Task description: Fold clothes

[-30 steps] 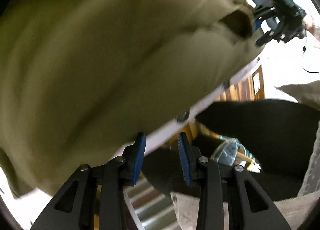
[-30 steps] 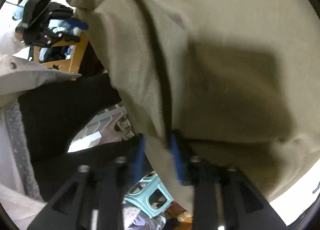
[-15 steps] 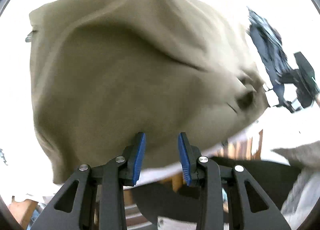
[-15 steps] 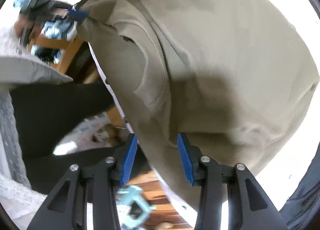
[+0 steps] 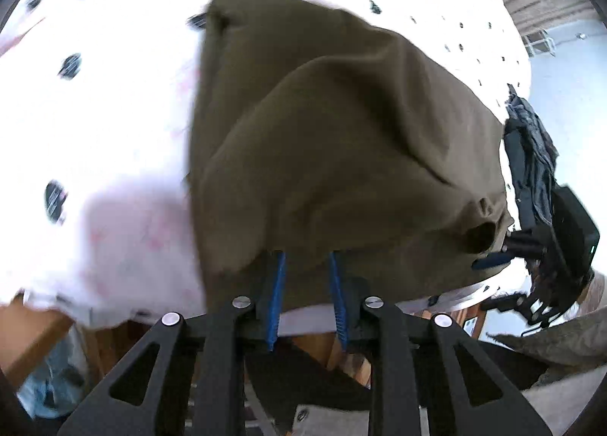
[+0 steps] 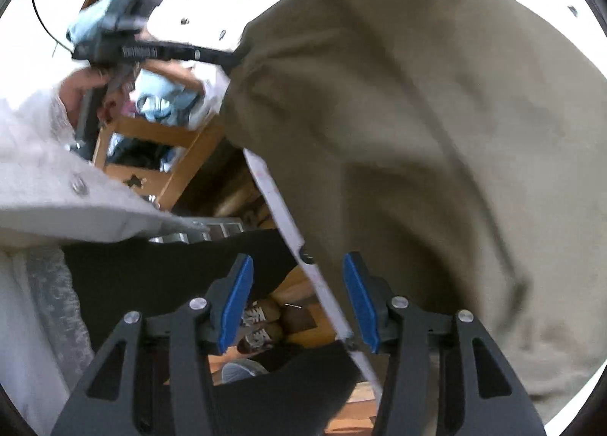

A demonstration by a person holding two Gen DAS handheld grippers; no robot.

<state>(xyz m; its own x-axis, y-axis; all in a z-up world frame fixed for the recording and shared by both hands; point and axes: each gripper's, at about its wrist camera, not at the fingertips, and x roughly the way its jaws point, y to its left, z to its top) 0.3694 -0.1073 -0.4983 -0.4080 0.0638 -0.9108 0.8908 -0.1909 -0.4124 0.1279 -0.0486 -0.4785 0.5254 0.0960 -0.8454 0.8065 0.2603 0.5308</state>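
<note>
An olive garment (image 5: 341,155) lies rumpled on a white cloth with dark dots (image 5: 114,94). My left gripper (image 5: 307,257) sits at its near hem; the cloth drapes over the fingertips and the jaws are closing on it. In the right wrist view the left gripper (image 6: 227,57) pinches a bunched corner of the garment (image 6: 417,132). My right gripper (image 6: 297,261) hangs off the table's near edge (image 6: 288,223) with its jaws opening and no cloth between them. It also shows as the right gripper (image 5: 493,257) just beside the garment's right corner.
A dark blue garment (image 5: 531,155) lies at the table's right side. A wooden frame with light blue clothes (image 6: 167,102) stands past the table's edge. A person's pale sleeve (image 6: 38,170), black trousers (image 6: 151,269) and shoes (image 6: 261,322) are below.
The garment, earlier held up close to both cameras, has come down onto the dotted cloth. The right jaws widened and drew off its edge. The left jaws narrowed at the hem.
</note>
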